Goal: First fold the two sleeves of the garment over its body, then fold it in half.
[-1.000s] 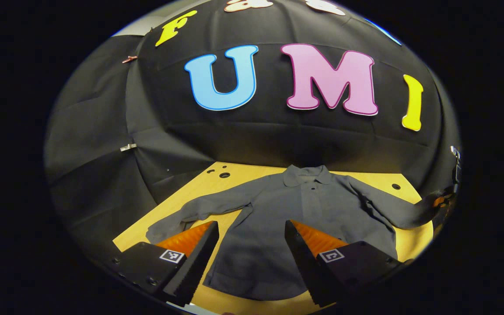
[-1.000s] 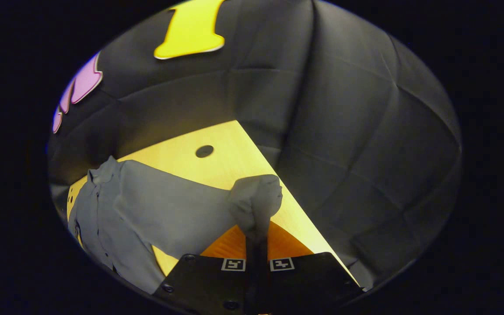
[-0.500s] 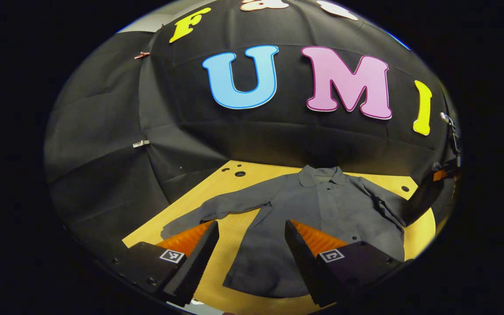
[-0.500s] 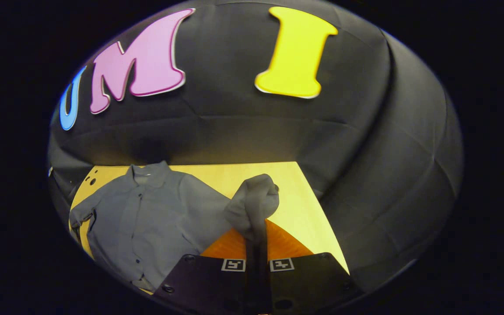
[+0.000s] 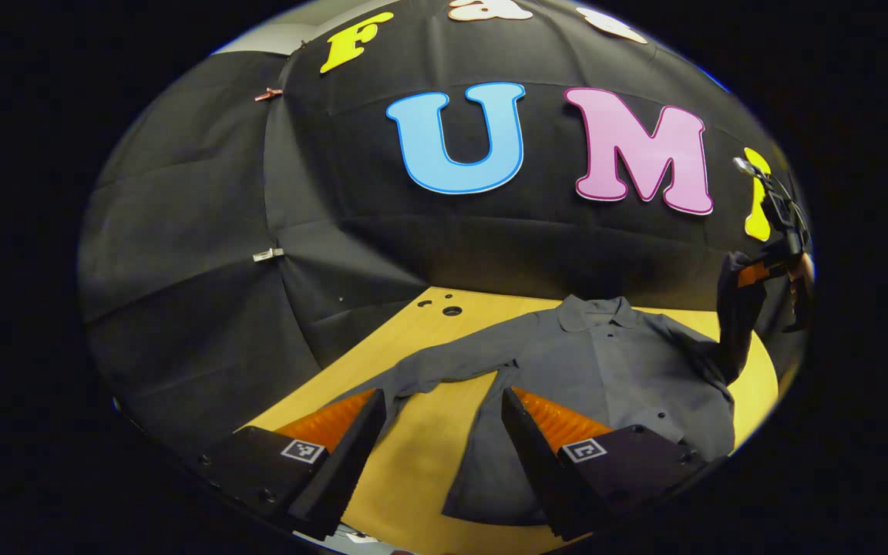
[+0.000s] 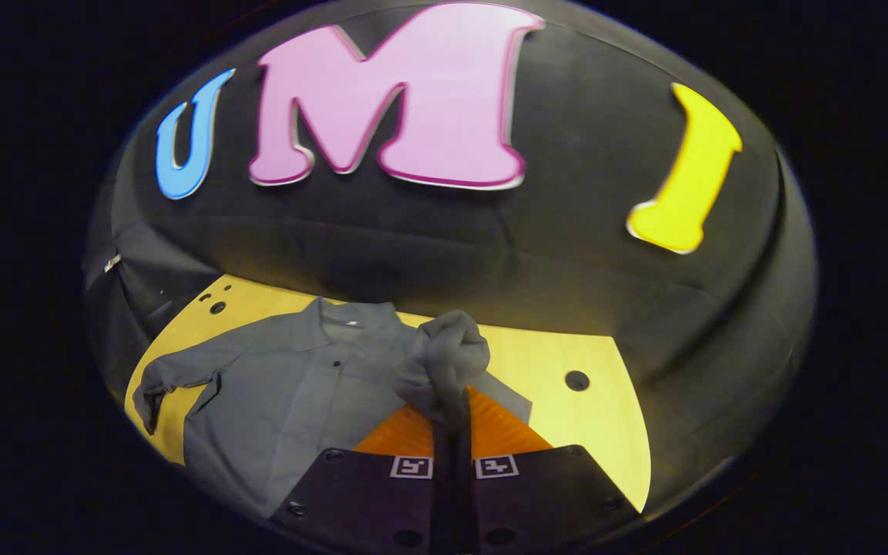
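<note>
Two grippers to check. Your left gripper (image 5: 444, 432) is spread wide, nothing between the fingers, w/ both orange-backed fingers hanging above the table (image 5: 413, 462) & the shirt's lower edge. No contact w/ cloth that you can see from the left gripper view.

Going left to right in that view: the shirt's left sleeve (image 5: 444, 366) lies flat, stretched out toward the table's left side, not folded over the body. Next the shirt (image 5: 606, 370) itself, grey, collar toward the back wall, button strip up, flat on the yellow table. At the far right the right sleeve (image 5: 733, 324) is pulled up off the table, hanging almost upright from your right gripper (image 5: 752, 271), which sits high near the wall.

In the right gripper view, your right gripper (image 6: 452, 412) is pinched tight on the right sleeve's cuff end (image 6: 444, 358): both fingers press on it, & the cloth bunches in a knot just above the tips. Behind the bunch, the shirt (image 6: 282, 393) lies spread on the table (image 6: 567, 416), w/ the other sleeve (image 6: 182, 370) out at the far left. Holes in the tabletop show near the back left corner & at right.
</note>
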`<state>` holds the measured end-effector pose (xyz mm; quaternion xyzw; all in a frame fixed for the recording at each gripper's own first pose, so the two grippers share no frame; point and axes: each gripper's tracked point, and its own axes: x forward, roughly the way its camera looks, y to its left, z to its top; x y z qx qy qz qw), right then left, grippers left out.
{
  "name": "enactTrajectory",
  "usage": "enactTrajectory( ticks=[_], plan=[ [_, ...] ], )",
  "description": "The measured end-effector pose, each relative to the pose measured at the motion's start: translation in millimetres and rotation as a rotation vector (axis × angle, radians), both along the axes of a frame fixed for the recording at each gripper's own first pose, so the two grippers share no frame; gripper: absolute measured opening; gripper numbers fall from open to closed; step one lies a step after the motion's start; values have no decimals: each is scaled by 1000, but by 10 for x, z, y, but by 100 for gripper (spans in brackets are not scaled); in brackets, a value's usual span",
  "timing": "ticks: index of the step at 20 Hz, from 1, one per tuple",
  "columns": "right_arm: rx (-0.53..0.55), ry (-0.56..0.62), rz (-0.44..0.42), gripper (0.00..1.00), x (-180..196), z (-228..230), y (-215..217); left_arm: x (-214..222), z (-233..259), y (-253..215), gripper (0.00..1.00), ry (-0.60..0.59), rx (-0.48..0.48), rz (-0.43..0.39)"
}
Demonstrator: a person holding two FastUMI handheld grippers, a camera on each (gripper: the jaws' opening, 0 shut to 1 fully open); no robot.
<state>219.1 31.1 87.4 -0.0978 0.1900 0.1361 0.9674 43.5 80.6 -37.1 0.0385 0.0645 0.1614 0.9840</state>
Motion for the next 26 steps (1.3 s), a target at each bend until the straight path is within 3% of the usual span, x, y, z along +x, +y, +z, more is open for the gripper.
enactTrajectory(
  ticks=[3, 11, 20, 24, 25, 26],
  plan=[
    [-4, 39, 81, 6, -13, -285, 831, 14, -79, 212, 96, 3, -26, 19],
    [55, 163, 209, 6, -146, -805, 2340, 32, -222, 681, 96, 25, -69, 82],
    [61, 256, 247, 6, -156, -1390, 3187, 9, -521, 1071, 96, 47, -155, 167],
    [79, 327, 249, 17, -270, -1648, 3462, -86, -622, 1303, 96, 53, -171, 223],
    [83, 334, 244, 23, -288, -1706, 3519, -106, -658, 1357, 96, 54, -178, 235],
    [98, 348, 253, 15, -337, -1750, 3581, -128, -671, 1407, 96, 55, -184, 249]
  ],
)
